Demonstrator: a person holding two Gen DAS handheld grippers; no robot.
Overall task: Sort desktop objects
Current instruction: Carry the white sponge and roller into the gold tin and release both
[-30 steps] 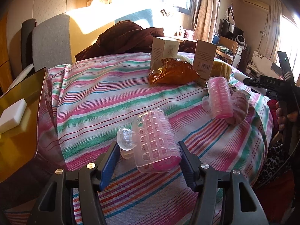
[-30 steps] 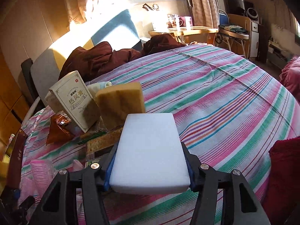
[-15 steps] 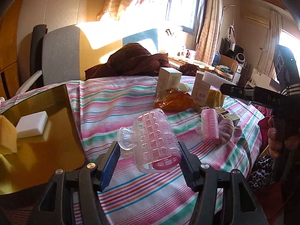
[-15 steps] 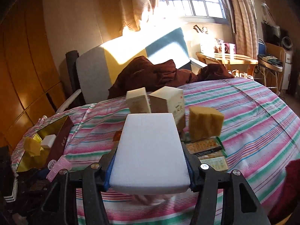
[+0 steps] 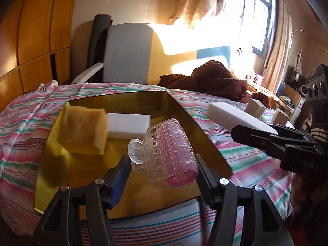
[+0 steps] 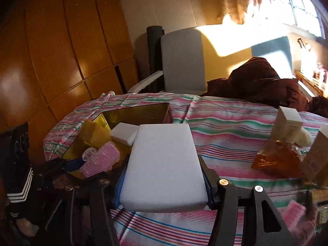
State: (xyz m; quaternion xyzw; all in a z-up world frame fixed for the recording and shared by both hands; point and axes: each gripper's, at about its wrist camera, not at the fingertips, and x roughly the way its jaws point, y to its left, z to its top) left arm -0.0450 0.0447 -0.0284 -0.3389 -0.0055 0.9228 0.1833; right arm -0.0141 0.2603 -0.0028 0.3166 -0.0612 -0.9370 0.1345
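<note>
Ribbed pink roller (image 5: 171, 153), smooth white block (image 6: 164, 168)

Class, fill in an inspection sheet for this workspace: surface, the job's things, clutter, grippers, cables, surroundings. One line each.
Surface: striped pink, green and white cloth covering the table.
Job's things: shiny gold rectangular tray holds a yellow sponge block and a white foam block.
Clutter: cream cartons and an orange crinkly packet lie on the cloth outside the tray.
Grippers: left gripper shut on a pink hair roller in a clear clip, above the tray; right gripper shut on a second white foam block.
Cables: nothing seen.
Surroundings: grey chair, brown bundled fabric, wooden wall panels, sunlit window.
</note>
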